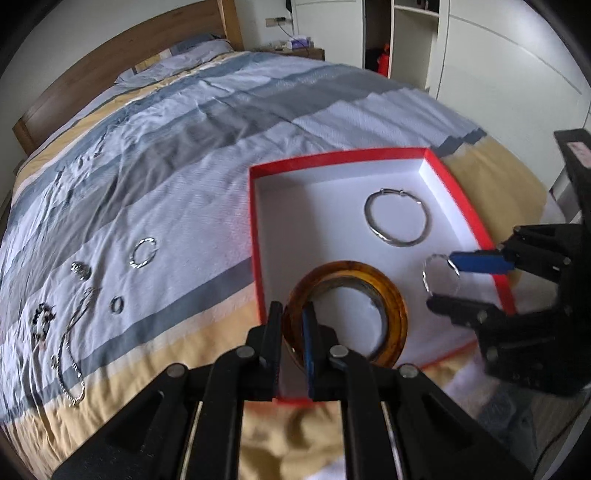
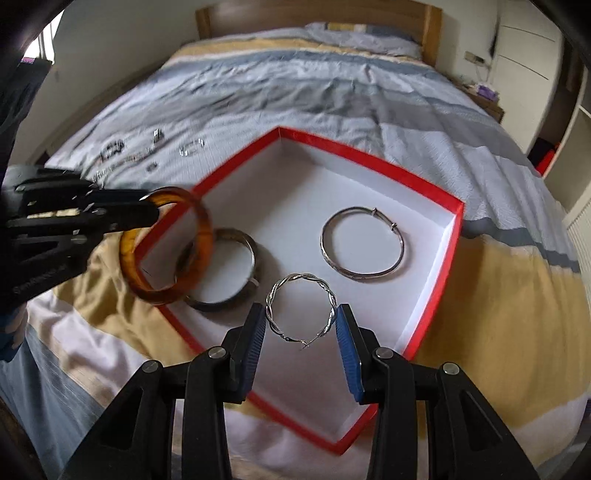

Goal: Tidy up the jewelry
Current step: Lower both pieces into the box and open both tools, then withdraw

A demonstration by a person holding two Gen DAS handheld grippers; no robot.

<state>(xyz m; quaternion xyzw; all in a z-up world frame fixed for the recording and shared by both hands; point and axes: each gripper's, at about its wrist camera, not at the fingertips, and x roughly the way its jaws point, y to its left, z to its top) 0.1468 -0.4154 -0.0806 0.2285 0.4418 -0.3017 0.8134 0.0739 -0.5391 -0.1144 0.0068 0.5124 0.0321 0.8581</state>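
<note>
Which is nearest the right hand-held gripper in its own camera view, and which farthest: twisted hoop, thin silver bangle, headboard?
1. Twisted hoop, gripped by the right hand-held gripper.
2. Thin silver bangle, lying in the red box, up and right.
3. Headboard, beyond the bed.

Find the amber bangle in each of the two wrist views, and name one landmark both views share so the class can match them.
Left wrist view: the amber bangle sits low at centre, clamped in the left claw over the near part of the box.
Right wrist view: the amber bangle is at middle left, held by the left claw above the box's left rim.
Shared landmark: the red box with its white floor.
</note>
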